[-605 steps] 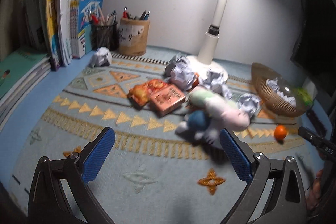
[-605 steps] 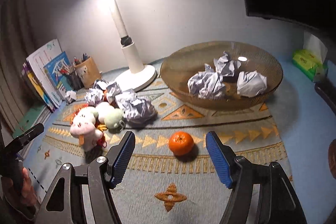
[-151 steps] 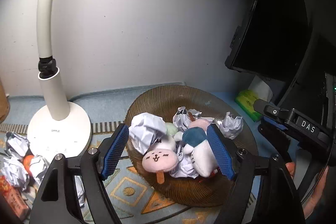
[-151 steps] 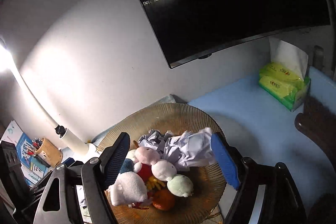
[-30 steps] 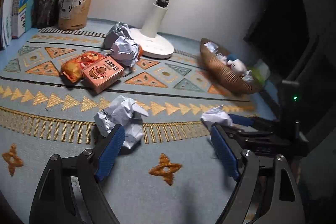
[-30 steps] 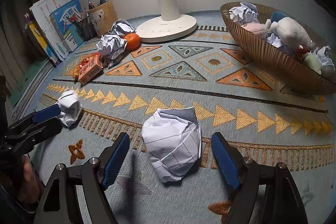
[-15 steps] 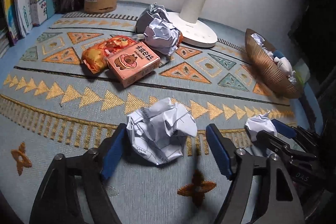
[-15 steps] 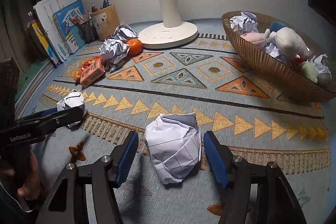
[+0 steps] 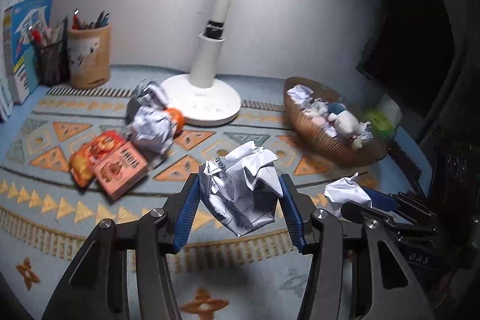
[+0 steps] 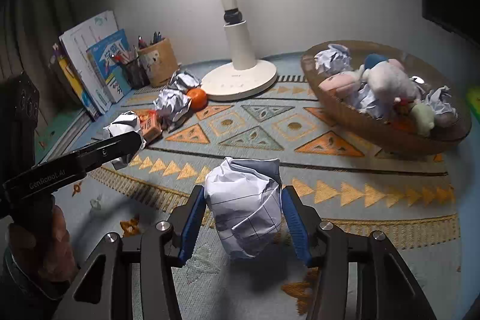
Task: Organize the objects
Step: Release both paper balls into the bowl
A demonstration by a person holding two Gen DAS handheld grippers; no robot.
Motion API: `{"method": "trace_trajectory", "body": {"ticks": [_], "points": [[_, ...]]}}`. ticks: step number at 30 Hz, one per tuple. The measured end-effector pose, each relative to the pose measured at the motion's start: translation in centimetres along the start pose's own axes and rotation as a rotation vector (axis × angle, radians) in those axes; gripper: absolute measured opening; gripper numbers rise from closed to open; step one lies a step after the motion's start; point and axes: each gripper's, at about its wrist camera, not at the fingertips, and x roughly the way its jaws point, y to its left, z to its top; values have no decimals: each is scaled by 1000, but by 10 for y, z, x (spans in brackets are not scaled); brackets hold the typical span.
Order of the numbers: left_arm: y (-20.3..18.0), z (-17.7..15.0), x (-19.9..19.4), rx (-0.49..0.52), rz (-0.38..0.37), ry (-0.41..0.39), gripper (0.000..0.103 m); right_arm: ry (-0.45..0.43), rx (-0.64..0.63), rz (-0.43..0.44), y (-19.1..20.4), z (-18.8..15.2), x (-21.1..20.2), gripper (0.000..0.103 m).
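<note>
In the lower centre of the left wrist view, the left claw [image 9: 238, 210] is closing its blue pads on a crumpled ball of white printed paper [image 9: 241, 191], which sits squeezed between them and appears lifted off the patterned blue-and-orange woven mat [image 9: 90, 230]. In the lower centre of the right wrist view, the right claw [image 10: 241, 219] is likewise closing on a second crumpled ball of white lined paper [image 10: 244, 206], pads pressed to both its sides. The likely destination, a brown ribbed oval basket [image 10: 390, 134] at the right of that view, already holds paper balls and soft toys heaped close to its rim. That is the main risk: a ball dropped on the pile could roll over the low edge onto the counter. Crumpled paper also gives under pressure, so a ball could slip out while being carried if the pads only catch loose folds. Both claws may head for the same basket, and they could collide above it. The white desk lamp [image 10: 240, 71] stands in the upper centre, just left of the basket, where a swing from the left could clip its stem. More paper balls, an orange mandarin [image 10: 196, 98] and a pink snack box [image 9: 120, 170] remain at mid-left.
</note>
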Motion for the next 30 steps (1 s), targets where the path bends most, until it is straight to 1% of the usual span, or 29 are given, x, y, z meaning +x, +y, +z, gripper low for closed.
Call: {"method": "trace_trajectory", "body": {"ticks": [4, 6, 8, 11, 13, 14, 16, 17, 19, 22, 24, 26, 27, 28, 29, 30], "points": [[-50, 38, 20, 95, -66, -42, 49, -98, 79, -81, -44, 45, -44, 51], [-73, 54, 35, 130, -95, -57, 49, -144, 135, -136, -70, 66, -59, 51], [-94, 66, 52, 166, -103, -73, 49, -180, 196, -176, -98, 84, -67, 51], [-116, 76, 82, 190, -132, -70, 49, -229, 294, -211, -136, 103, -70, 51], [-123, 76, 100, 202, -129, -72, 50, -254, 353, -220, -157, 109, -65, 51], [-125, 75, 109, 208, -122, -78, 50, -277, 372, -226, -165, 110, -62, 51], [-126, 75, 128, 205, -109, -95, 50, -357, 393, -249, -180, 109, -56, 52], [-126, 74, 136, 193, -117, -87, 50, -373, 404, -242, -186, 108, -51, 52], [-123, 73, 150, 176, -135, -76, 50, -378, 419, -220, -196, 108, -37, 52], [-127, 66, 160, 213, -105, -91, 52, -355, 400, -216, -200, 105, -18, 52], [-128, 60, 162, 229, -80, -110, 53, -329, 382, -244, -200, 105, -9, 52], [-126, 59, 168, 224, -96, -93, 55, -333, 357, -264, -200, 105, -6, 53], [-125, 59, 171, 223, -106, -74, 63, -329, 366, -259, -203, 104, -5, 61], [-124, 58, 171, 217, -103, -66, 82, -327, 389, -239, -207, 101, -4, 78], [-121, 58, 170, 206, -98, -75, 89, -328, 417, -221, -211, 98, -3, 85], [-118, 57, 165, 195, -101, -98, 93, -333, 440, -207, -215, 95, -4, 89]]}}
